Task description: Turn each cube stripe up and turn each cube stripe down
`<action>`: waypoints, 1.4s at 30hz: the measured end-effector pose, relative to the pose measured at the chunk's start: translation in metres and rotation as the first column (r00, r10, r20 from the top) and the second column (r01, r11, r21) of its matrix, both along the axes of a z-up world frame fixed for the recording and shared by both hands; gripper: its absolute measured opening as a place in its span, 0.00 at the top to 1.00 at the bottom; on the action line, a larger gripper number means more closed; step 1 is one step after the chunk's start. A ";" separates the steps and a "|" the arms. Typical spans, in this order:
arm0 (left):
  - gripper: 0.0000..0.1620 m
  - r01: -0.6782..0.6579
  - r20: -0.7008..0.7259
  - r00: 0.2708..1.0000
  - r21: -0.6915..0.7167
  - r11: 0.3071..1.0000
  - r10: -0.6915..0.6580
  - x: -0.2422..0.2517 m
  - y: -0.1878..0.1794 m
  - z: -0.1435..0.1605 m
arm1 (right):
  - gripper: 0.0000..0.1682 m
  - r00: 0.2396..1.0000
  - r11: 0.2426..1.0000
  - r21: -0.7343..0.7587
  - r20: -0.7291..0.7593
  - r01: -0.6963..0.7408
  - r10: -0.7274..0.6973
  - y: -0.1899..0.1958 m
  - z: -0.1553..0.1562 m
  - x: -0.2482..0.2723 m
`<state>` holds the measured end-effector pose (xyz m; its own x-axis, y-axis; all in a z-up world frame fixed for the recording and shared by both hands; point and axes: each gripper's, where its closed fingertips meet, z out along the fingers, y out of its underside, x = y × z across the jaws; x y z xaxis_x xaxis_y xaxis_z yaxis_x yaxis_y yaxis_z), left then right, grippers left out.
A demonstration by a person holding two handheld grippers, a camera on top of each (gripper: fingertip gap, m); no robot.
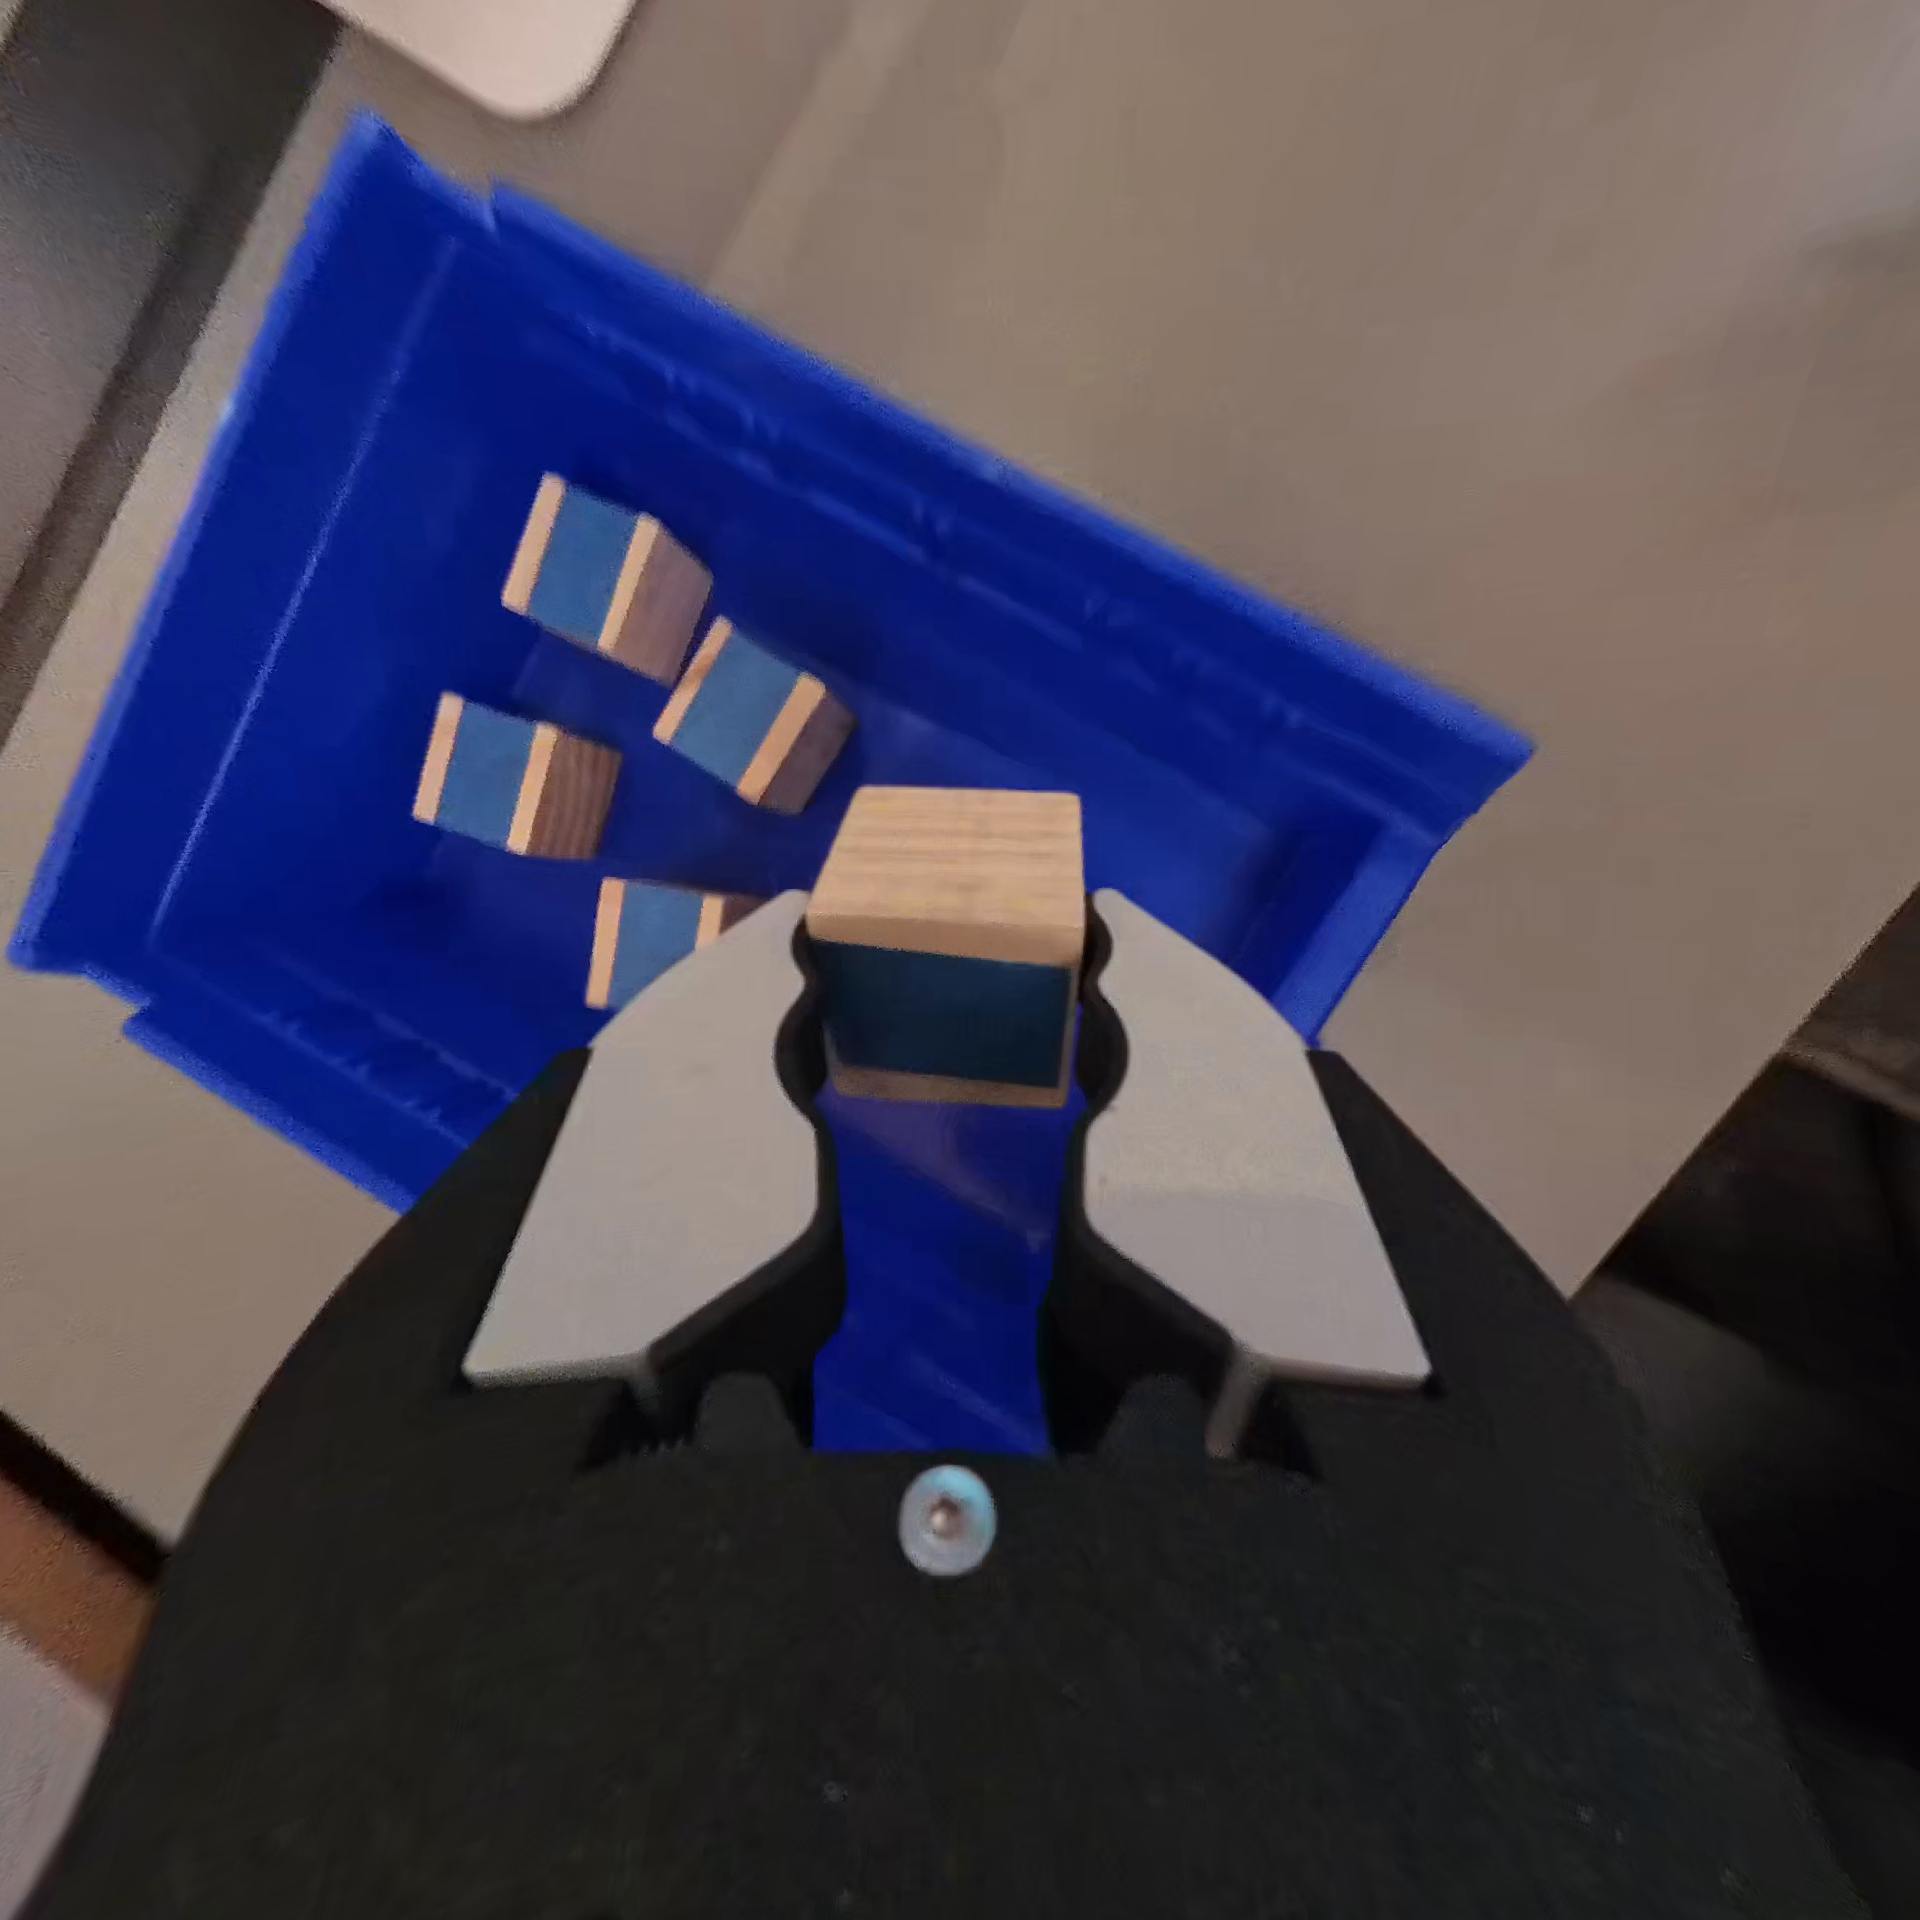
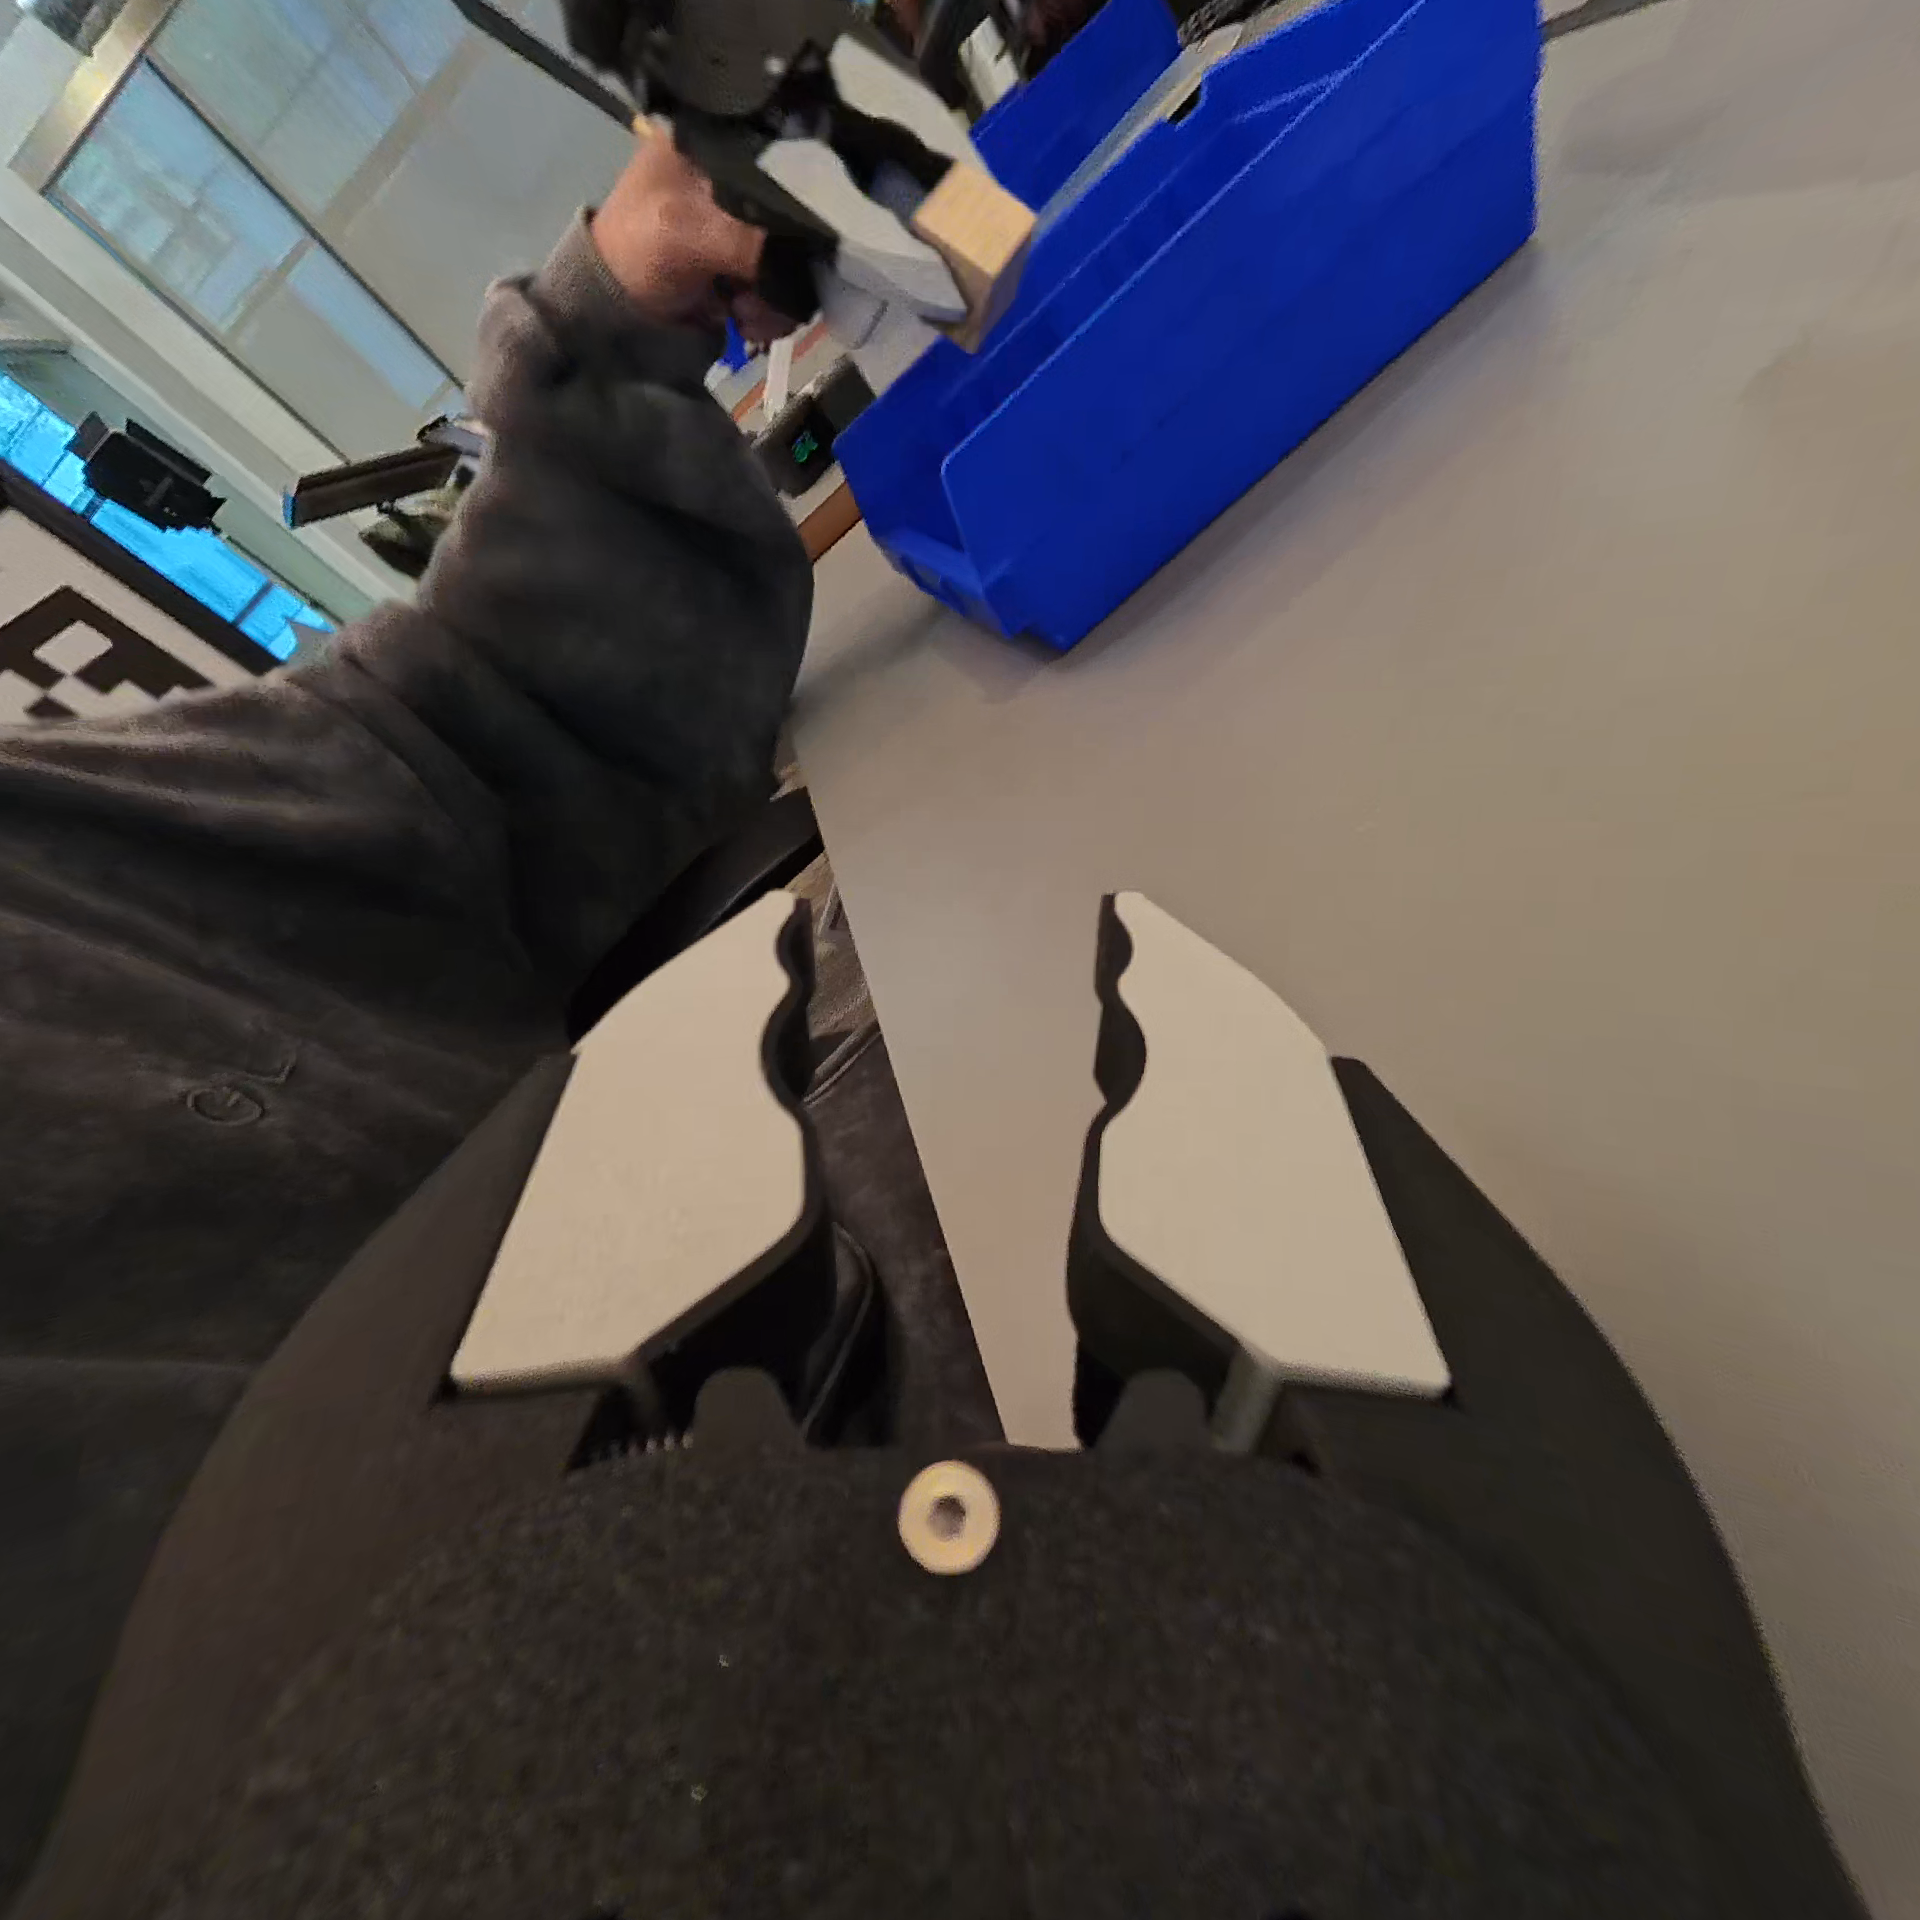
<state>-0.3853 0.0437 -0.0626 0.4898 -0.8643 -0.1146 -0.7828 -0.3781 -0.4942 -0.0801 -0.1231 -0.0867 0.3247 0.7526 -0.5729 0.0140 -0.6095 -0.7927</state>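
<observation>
Black hand-held gripper (image 2: 951,914), grey fingers (image 2: 644,1174), dark sleeve (image 2: 582,582)

Fourth cube (image 1: 646,940) half behind claw (image 1: 948,914)

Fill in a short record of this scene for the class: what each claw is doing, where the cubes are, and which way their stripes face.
left claw: shut on a wooden cube, held above the blue bin
held cube: plain wood face up, blue stripe face toward the camera
right claw: open, empty, over the grey table, away from the bin
cubes in bin: four visible
stripe state: three show the blue stripe up; the fourth is partly hidden by the claw
</observation>
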 end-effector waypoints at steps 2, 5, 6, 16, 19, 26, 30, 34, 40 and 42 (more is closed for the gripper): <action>0.72 -0.008 0.142 0.990 -0.007 1.000 0.009 0.035 -0.006 0.016 | 0.69 0.999 0.999 -0.010 -0.013 0.038 -0.039 0.005 0.004 0.007; 0.72 -0.048 0.332 0.940 -0.104 0.993 0.080 0.097 -0.010 0.020 | 0.69 0.997 0.997 -0.025 -0.027 0.076 -0.076 0.010 0.007 0.013; 0.72 -0.045 0.401 0.909 -0.166 0.985 0.109 0.120 -0.011 0.020 | 0.70 0.996 0.996 -0.032 -0.025 0.087 -0.088 0.011 0.006 0.015; 0.73 0.390 0.810 0.316 -0.586 0.710 0.495 0.250 -0.031 0.056 | 0.68 0.994 0.984 -0.154 -0.055 0.086 -0.095 0.017 0.002 0.009; 0.73 0.389 0.781 0.327 -0.625 0.677 0.533 0.257 -0.037 0.045 | 0.62 0.991 0.973 -0.227 -0.106 0.052 -0.078 0.026 0.012 -0.003; 0.73 0.401 0.787 0.336 -0.616 0.678 0.517 0.264 -0.052 0.042 | 0.53 0.946 0.920 -0.391 -0.305 -0.016 -0.113 0.091 0.052 -0.040; 0.73 0.330 0.807 0.359 -0.579 0.745 0.468 0.263 -0.050 0.036 | 0.52 0.956 0.920 -0.390 -0.278 -0.021 -0.097 0.100 0.049 -0.064; 0.73 0.307 0.813 0.361 -0.567 0.765 0.458 0.266 -0.051 0.035 | 0.73 0.949 0.931 -0.361 -0.307 -0.048 -0.071 0.100 0.048 -0.071; 0.41 0.239 0.857 0.331 -0.482 0.843 0.396 0.231 -0.054 0.049 | 0.73 0.954 0.956 -0.292 -0.290 -0.014 -0.074 0.096 0.053 -0.063; 0.41 0.165 0.887 0.289 -0.416 0.894 0.360 0.203 -0.058 0.049 | 0.73 0.956 0.964 -0.266 -0.282 -0.003 -0.075 0.093 0.056 -0.056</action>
<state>-0.1822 -0.0139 -0.0132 0.1067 -0.6270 0.7717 0.1773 -0.7517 -0.6352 -0.1364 -0.0303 -0.0308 0.1409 0.5546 -0.8201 -0.2163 -0.7911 -0.5722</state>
